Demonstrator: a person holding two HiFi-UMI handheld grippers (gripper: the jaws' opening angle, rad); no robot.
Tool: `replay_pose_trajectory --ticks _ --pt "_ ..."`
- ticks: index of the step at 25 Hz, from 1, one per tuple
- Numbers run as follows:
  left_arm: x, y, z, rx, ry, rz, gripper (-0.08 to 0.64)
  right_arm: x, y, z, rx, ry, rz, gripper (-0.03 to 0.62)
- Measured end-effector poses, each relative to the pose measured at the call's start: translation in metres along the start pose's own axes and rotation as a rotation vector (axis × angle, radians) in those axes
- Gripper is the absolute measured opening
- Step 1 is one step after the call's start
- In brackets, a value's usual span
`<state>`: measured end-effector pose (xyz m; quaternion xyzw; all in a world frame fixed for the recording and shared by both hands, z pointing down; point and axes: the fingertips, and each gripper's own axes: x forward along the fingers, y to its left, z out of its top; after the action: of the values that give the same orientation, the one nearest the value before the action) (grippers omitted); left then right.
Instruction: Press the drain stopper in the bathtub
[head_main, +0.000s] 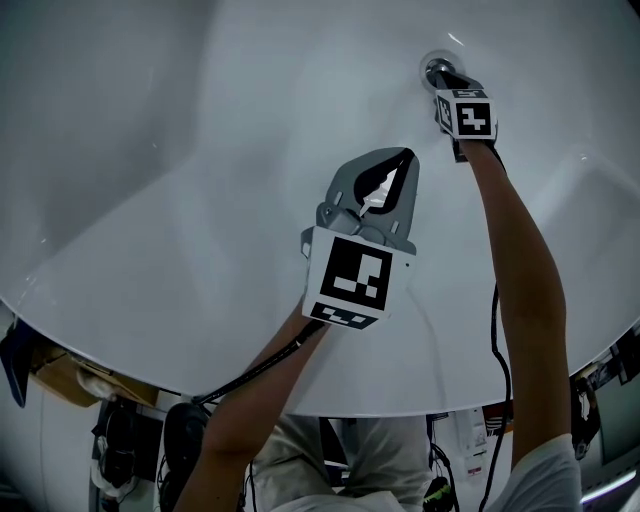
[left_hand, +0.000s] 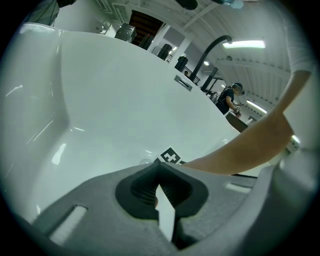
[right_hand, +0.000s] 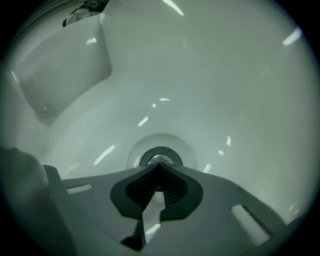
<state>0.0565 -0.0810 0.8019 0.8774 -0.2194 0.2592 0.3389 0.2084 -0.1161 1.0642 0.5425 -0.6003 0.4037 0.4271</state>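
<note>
The round metal drain stopper (right_hand: 160, 158) sits in the floor of the white bathtub (head_main: 200, 150), at the top right of the head view as drain stopper (head_main: 435, 68). My right gripper (head_main: 446, 80) is shut, its joined tips right at the stopper's near edge, with nothing held. In the right gripper view the right gripper (right_hand: 159, 166) tips overlap the stopper's rim. My left gripper (head_main: 405, 158) hangs shut and empty over the middle of the tub, well short of the drain. In its own view the left gripper (left_hand: 159, 165) points toward my right forearm (left_hand: 240, 155).
The tub's curved rim (head_main: 150, 375) runs along the bottom of the head view, with the person's legs and cables below it. A dark curved faucet (left_hand: 212, 47) rises beyond the far tub edge. A person (left_hand: 230, 97) stands in the background.
</note>
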Motion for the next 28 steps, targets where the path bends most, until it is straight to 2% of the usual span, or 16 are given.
replay_pose_trajectory --ticks 3,6,10,14,19,28 --pt "0.002 0.002 0.000 0.004 0.000 0.009 -0.003 0.001 -0.009 -0.001 0.086 0.052 0.022 -0.006" --pt "-0.002 0.001 0.001 0.024 0.009 0.021 -0.002 -0.009 -0.010 0.003 0.064 0.097 0.029 -0.005" --pt "-0.004 0.000 -0.009 0.024 0.059 0.027 -0.002 -0.026 -0.004 0.005 0.145 0.050 0.025 0.002" --pt "-0.011 0.000 -0.009 0.058 0.076 0.048 -0.002 -0.048 0.014 0.006 0.120 0.011 0.027 0.003" --pt "-0.030 -0.016 0.018 0.053 0.053 0.053 -0.002 -0.091 0.035 0.017 0.091 -0.050 0.048 0.003" --pt "-0.082 -0.058 0.088 0.060 0.025 0.044 -0.002 -0.190 0.033 0.041 0.128 -0.133 -0.005 0.003"
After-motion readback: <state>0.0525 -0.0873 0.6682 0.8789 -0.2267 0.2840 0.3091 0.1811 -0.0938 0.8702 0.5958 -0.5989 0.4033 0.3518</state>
